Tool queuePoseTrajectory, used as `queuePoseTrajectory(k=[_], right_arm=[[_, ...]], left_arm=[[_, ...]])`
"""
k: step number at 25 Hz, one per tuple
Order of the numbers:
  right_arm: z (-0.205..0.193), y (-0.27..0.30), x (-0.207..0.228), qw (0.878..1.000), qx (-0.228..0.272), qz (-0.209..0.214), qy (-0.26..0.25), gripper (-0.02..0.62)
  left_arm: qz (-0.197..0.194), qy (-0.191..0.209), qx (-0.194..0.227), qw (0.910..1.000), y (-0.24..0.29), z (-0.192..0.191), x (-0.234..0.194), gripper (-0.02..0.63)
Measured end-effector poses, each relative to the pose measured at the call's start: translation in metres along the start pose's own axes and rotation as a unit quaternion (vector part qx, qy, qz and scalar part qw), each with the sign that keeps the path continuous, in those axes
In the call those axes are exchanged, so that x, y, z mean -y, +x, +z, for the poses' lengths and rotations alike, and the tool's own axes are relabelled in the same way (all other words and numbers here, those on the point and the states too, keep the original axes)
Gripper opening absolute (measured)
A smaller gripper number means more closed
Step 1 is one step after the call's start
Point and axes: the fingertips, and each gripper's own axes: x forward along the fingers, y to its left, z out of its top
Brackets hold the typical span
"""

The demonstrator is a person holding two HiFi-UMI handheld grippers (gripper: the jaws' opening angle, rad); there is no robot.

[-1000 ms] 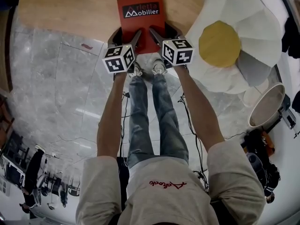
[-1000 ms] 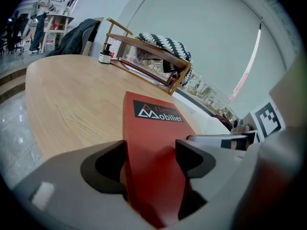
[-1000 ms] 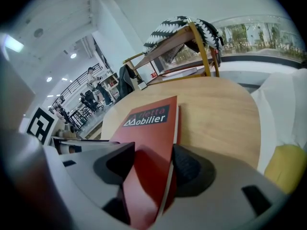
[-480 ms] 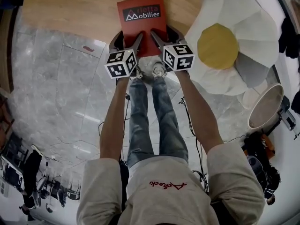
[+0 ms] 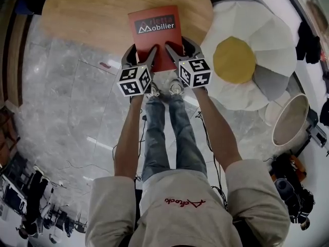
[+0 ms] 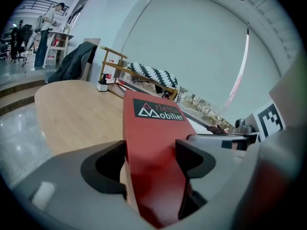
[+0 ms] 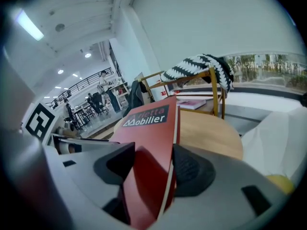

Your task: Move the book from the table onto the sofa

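A red book [image 5: 156, 32] with a dark title label is held over the near edge of the round wooden table [image 5: 97, 12]. My left gripper [image 5: 142, 53] is shut on its near left corner and my right gripper [image 5: 175, 49] is shut on its near right corner. In the left gripper view the book [image 6: 153, 143] stands between the jaws, its cover facing up. The right gripper view shows the book [image 7: 148, 143] pinched at its page edge. The egg-shaped sofa cushion [image 5: 247, 55], white with a yellow centre, lies right of the table.
Grey marble floor [image 5: 67, 117] surrounds the table. A round white basket [image 5: 290, 120] stands at the right. Wooden chairs with a striped cloth [image 7: 201, 68] stand beyond the table. Cables trail on the floor by the person's legs [image 5: 164, 133].
Both grippers and the book have shifted slightly nearer and lifted from the table; the whole view has swung a little, with the table moving right and the sofa closer.
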Motion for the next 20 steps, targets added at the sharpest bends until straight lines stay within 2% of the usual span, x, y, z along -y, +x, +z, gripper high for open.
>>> queuePoseTrajectory(k=[14,20], right_arm=[[0.103,-0.082,-0.053,0.996,0.076,-0.001,-0.046,0.25],[0.133,-0.119,-0.075,0.993,0.101,-0.004,-0.062,0.25]], left_arm=[[-0.013,0.044,0.072,0.9963,-0.086,0.097,0.055,0.325],[-0.016,0.057,0.098,0.9934,-0.123,0.123,0.079,0.325]])
